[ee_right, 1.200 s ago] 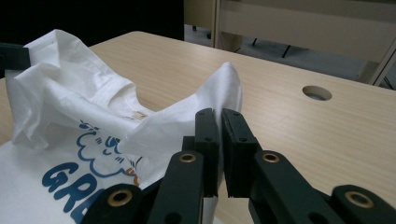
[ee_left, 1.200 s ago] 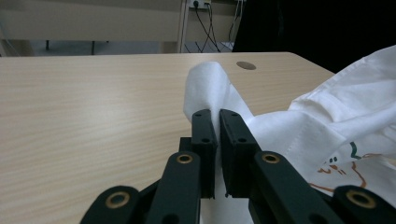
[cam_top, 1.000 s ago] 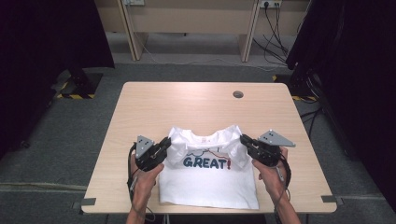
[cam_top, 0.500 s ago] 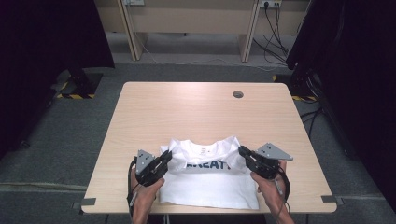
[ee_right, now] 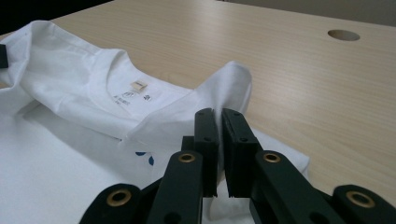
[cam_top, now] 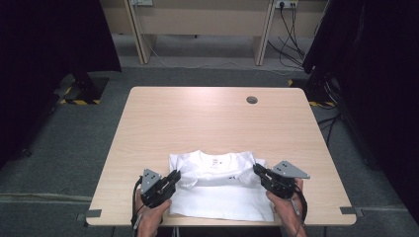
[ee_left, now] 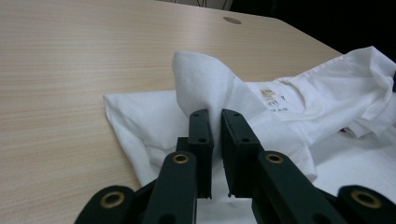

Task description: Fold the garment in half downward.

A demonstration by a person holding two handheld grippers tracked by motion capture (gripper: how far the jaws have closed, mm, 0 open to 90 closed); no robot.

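Near table edge, both grippers low over a white T-shirt (cam_top: 222,190) being folded. Left gripper (cam_top: 174,178) clamped on a pinch of shoulder fabric; in the left gripper view the cloth stands up in a peak between the closed jaws. Right gripper (cam_top: 258,171) likewise pinched tight on the opposite shoulder, fabric rising between its jaws in the right gripper view. The shirt lies flat on the wooden table (cam_top: 212,118), close to the person's side, long axis now running left to right between the two grips. Upper part is doubled over the lower body; neck label (ee_right: 137,84) faces up, a trace of blue print (ee_right: 142,156) shows under the fold. Each hand sits equally near its own corner. Judgement: the fold looks about ready to be laid down and let go. Beyond, bare tabletop and a cable hole (cam_top: 252,99) at the far side.
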